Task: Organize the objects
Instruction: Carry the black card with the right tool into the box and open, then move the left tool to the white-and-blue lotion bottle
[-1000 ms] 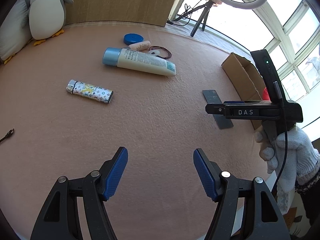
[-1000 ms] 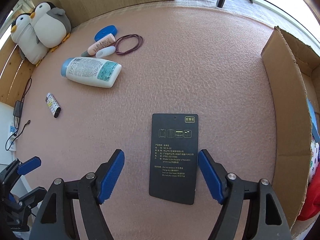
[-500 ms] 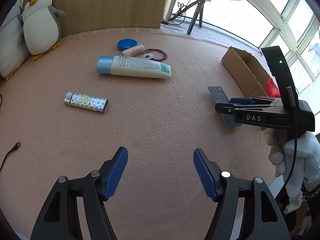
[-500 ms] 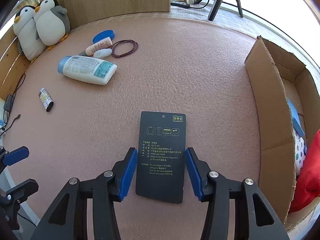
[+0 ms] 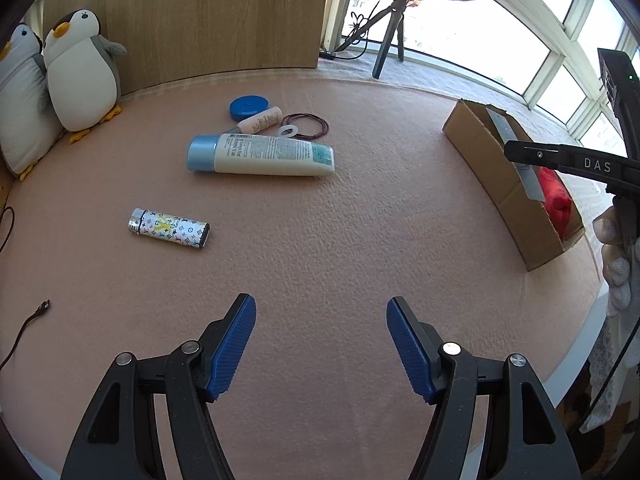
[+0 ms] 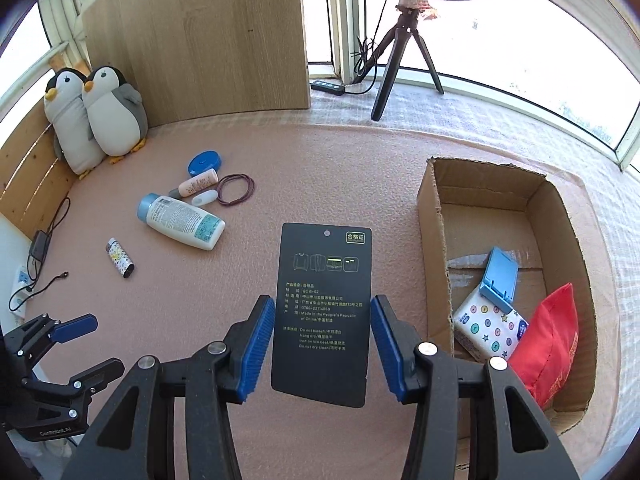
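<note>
We are holding the black card (image 6: 322, 312) by its long edges in the right gripper (image 6: 322, 346), lower centre, raised for the cardboard box (image 6: 434, 248) at right. Left gripper (image 5: 320, 348) is hovering wide, empty. Farther up left, lighter (image 5: 169, 228) and lotion tube (image 5: 260, 155) are awaiting sorting.

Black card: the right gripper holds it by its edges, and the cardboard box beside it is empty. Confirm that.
Not quite. The right gripper does hold the black card by its edges, but the cardboard box is not empty: the right wrist view shows a red pouch, a blue case and a patterned packet inside.
</note>
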